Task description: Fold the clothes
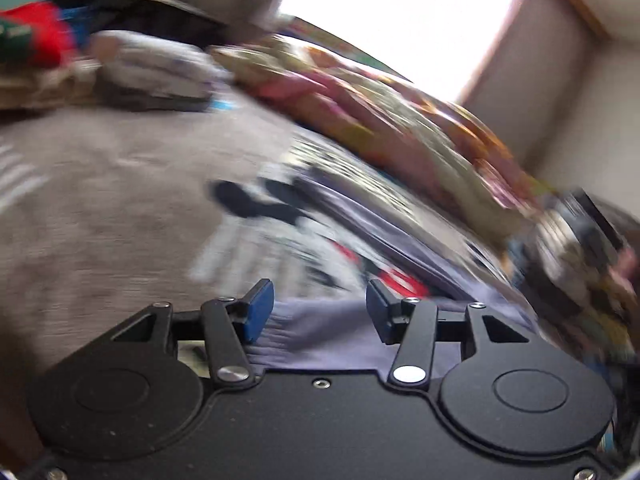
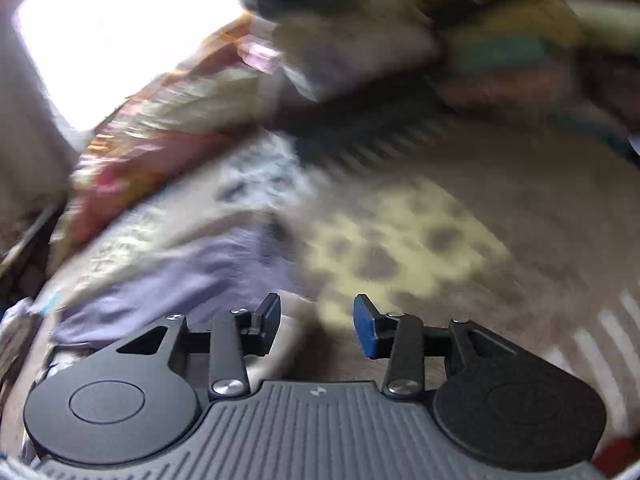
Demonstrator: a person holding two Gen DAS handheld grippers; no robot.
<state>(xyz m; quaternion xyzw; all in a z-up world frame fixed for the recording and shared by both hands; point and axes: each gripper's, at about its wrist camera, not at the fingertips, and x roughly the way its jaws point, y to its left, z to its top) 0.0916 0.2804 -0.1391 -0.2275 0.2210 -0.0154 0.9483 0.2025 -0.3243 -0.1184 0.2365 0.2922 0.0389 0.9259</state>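
Observation:
Both views are motion-blurred. A lavender garment point(image 1: 332, 332) lies on the grey-brown bed cover just under my left gripper point(image 1: 320, 312), which is open with blue pads apart and nothing between them. A white printed garment point(image 1: 288, 232) with black and red marks lies beyond it. In the right wrist view the lavender garment point(image 2: 192, 276) lies left of my right gripper point(image 2: 316, 324), which is open and empty above the bed cover. A yellow spotted cloth point(image 2: 392, 244) lies just ahead of it.
A colourful floral quilt point(image 1: 400, 120) is bunched along the far side under a bright window point(image 1: 400, 12); it also shows in the right wrist view point(image 2: 160, 128). Piled clothes point(image 1: 152, 72) sit at the back left. More piled items point(image 2: 500, 40) are at the upper right.

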